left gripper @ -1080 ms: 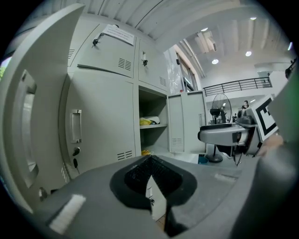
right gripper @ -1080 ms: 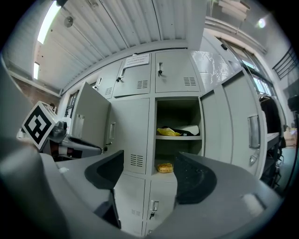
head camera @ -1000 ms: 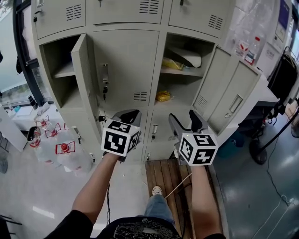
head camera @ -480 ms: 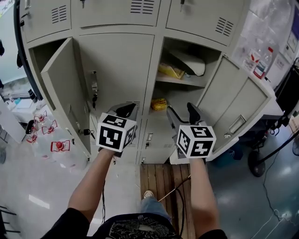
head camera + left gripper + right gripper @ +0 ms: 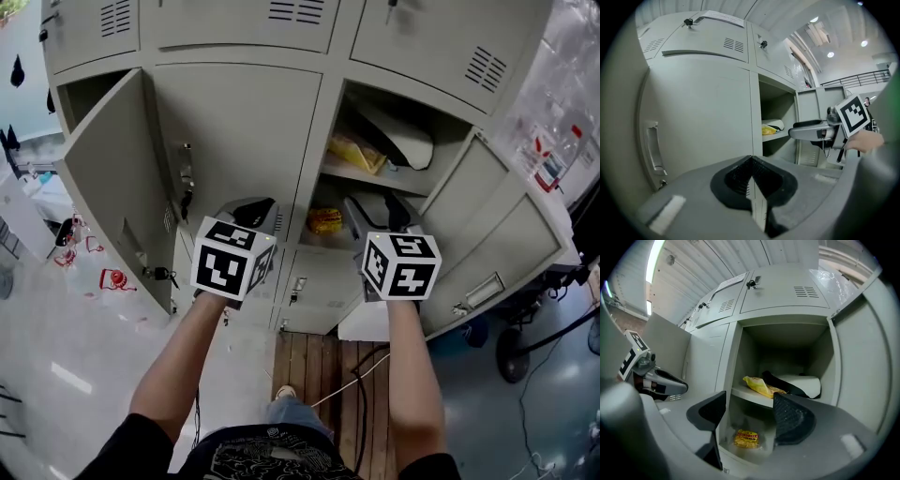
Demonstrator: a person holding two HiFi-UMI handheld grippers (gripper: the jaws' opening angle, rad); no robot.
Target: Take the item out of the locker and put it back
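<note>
The open locker compartment (image 5: 389, 187) has a shelf (image 5: 754, 397). A small yellow snack packet (image 5: 325, 220) (image 5: 746, 438) lies on the compartment floor below the shelf. On the shelf are a yellow bag (image 5: 354, 153) (image 5: 759, 385) and a white and black item (image 5: 403, 141) (image 5: 801, 385). My right gripper (image 5: 375, 214) (image 5: 747, 416) is open and empty, held in front of the compartment, with the packet showing between its jaws. My left gripper (image 5: 248, 214) (image 5: 752, 173) is shut with nothing in it and faces the closed middle door (image 5: 703, 122).
An open locker door (image 5: 108, 178) stands at the left, another (image 5: 487, 234) at the right of the compartment. Keys (image 5: 186, 183) hang from the middle door. Water bottles (image 5: 108, 279) stand on the floor at left. A wooden pallet (image 5: 319, 361) and cables lie below me.
Both grippers have moved up and closer to the lockers. The right gripper now stands level with the open compartment. The view has shifted nearer to the lockers.
</note>
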